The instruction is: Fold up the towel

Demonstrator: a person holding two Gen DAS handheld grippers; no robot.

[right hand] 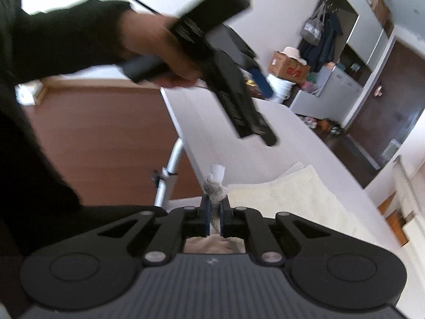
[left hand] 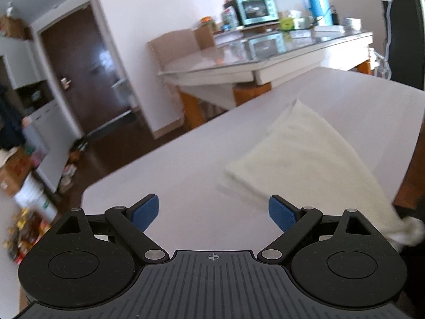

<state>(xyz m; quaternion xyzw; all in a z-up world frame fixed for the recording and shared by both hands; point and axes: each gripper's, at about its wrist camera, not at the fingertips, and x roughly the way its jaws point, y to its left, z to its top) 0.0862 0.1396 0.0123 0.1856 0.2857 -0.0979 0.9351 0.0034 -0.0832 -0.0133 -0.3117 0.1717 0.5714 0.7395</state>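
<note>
A cream towel (left hand: 302,156) lies folded on the white table (left hand: 186,159), one corner pulled up at the right edge. My left gripper (left hand: 213,214) is open and empty above the table, just left of the towel. My right gripper (right hand: 215,212) is shut on a bunched corner of the towel (right hand: 292,194), which sticks up between its blue pads (right hand: 205,212). In the right wrist view the left gripper (right hand: 263,85) is held in a hand above the table, blurred.
A glass-topped table (left hand: 265,53) with a mint oven (left hand: 256,9) and a blue thermos (left hand: 316,0) stands beyond. A dark door (left hand: 79,74) and boxes are at the left. A metal stand leg (right hand: 170,172) rises beside the table edge.
</note>
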